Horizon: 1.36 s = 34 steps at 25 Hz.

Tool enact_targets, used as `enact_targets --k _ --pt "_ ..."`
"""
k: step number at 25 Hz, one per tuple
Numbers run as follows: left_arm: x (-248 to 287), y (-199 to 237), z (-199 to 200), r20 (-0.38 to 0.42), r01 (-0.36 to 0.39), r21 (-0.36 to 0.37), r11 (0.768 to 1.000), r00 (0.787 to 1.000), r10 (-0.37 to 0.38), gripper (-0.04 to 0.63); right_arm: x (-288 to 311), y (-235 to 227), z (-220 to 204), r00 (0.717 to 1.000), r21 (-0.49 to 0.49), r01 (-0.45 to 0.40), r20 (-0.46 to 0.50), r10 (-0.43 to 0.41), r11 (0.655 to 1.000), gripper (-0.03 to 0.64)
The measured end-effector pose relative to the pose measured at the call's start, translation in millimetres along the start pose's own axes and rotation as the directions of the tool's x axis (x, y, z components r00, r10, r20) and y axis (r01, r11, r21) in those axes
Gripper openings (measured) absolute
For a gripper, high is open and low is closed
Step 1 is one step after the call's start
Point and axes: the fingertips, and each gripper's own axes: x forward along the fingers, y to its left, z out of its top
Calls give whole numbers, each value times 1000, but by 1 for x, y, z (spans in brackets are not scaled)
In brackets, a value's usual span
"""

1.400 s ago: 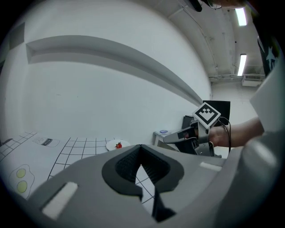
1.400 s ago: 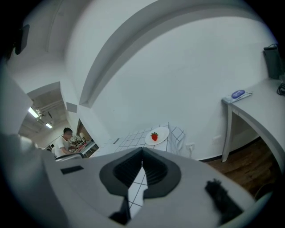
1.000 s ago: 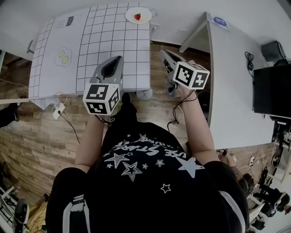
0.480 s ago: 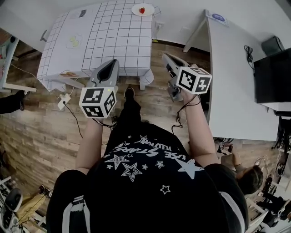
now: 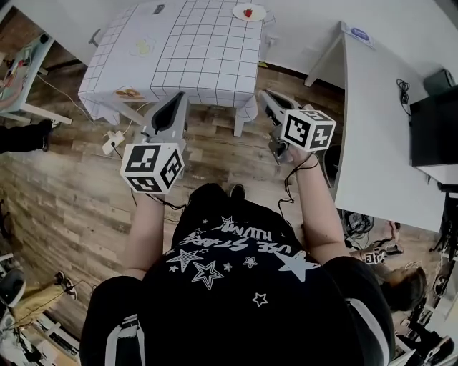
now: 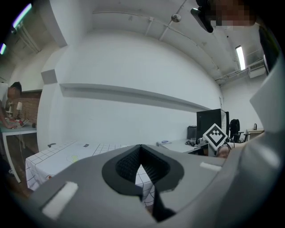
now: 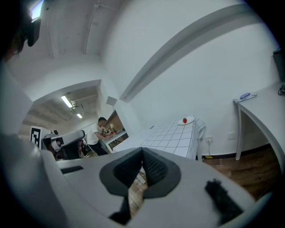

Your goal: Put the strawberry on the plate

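Note:
A red strawberry (image 5: 248,12) lies on a small white plate (image 5: 238,13) at the far right corner of the grid-cloth table (image 5: 200,50). The right gripper view shows the strawberry (image 7: 185,120) and plate (image 7: 190,119) far off too. Both grippers hang over the wooden floor, well short of the table. My left gripper (image 5: 177,99) is shut with nothing between its pads (image 6: 141,149). My right gripper (image 5: 265,95) is also shut and empty (image 7: 142,151). The table's near edge (image 6: 67,153) appears beyond the left jaws.
A long white desk (image 5: 372,129) with a black monitor (image 5: 433,125) runs along the right. A power strip (image 5: 113,143) and cables lie on the floor by the table's left legs. A fried-egg toy (image 5: 143,47) is on the cloth. A person (image 7: 100,131) stands at a far bench.
Both grippers and the person holding them have backed away from the table, which now sits farther up in the head view. The strawberry stays on the plate.

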Motion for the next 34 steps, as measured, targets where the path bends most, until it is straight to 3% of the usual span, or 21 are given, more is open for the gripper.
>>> enact_targets --k 4,7,13,22,34 --pt "-57 -4 -31 44 -15 -6 1000 999 15 8 -14 34 -37 1000 -46 -13 27 15 999 14" --pt "-82 -5 -44 22 -19 -38 999 1000 20 8 -20 46 -49 1000 -41 7 13 -7 999 14" --pt "-105 3 -37 -49 -19 -76 997 999 15 7 -27 80 -37 999 -41 30 -20 -31 999 14" --pt "-179 -23 -45 -36 10 -75 997 999 -13 7 -82 144 -76 996 -102 92 6 -92 990 14" --pt "-268 -40 -77 -63 -12 -125 992 998 4 6 -125 214 -136 993 -142 96 -58 -105 985 14"
